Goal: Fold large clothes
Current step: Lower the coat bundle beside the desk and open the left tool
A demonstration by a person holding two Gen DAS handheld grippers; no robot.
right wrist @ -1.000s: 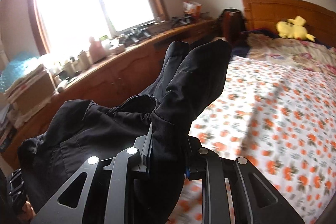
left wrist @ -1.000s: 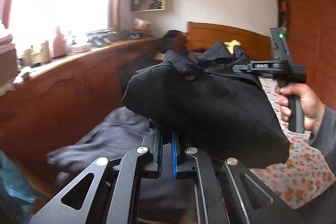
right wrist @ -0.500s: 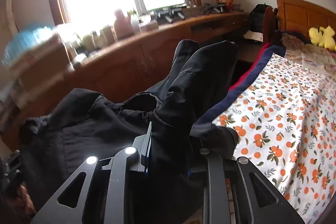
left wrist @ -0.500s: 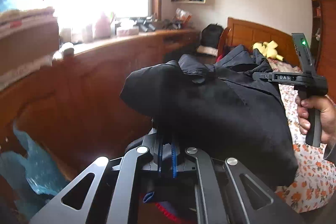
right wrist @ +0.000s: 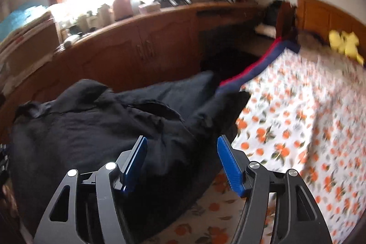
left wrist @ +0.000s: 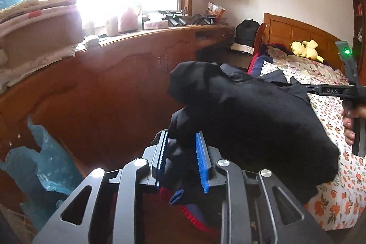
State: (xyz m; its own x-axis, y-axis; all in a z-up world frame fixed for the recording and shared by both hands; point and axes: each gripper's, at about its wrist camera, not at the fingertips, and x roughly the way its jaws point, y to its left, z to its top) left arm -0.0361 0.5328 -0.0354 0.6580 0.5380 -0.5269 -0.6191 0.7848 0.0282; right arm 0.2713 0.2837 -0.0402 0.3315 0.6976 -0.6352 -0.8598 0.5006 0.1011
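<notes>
A large black garment (left wrist: 251, 116) hangs bunched over the left edge of the bed. My left gripper (left wrist: 181, 157) has its blue pads part-way open, with a fold of the black cloth lying loosely between them. My right gripper (right wrist: 181, 164) is wide open and empty, with the black garment (right wrist: 91, 129) lying below and in front of it on the bed edge. The right gripper's body (left wrist: 338, 90) shows at the right of the left wrist view, held by a hand.
The bed has an orange-flower sheet (right wrist: 297, 106) and a yellow plush toy (left wrist: 306, 50) by the wooden headboard (left wrist: 297, 31). A long wooden cabinet (left wrist: 114, 74) under the window runs along the left. A blue plastic bag (left wrist: 45, 166) lies on the floor.
Both grippers have opened: the right has let go of the garment, which dropped onto the bed edge; the left's pads have parted around the cloth. Both views swung left toward the cabinet.
</notes>
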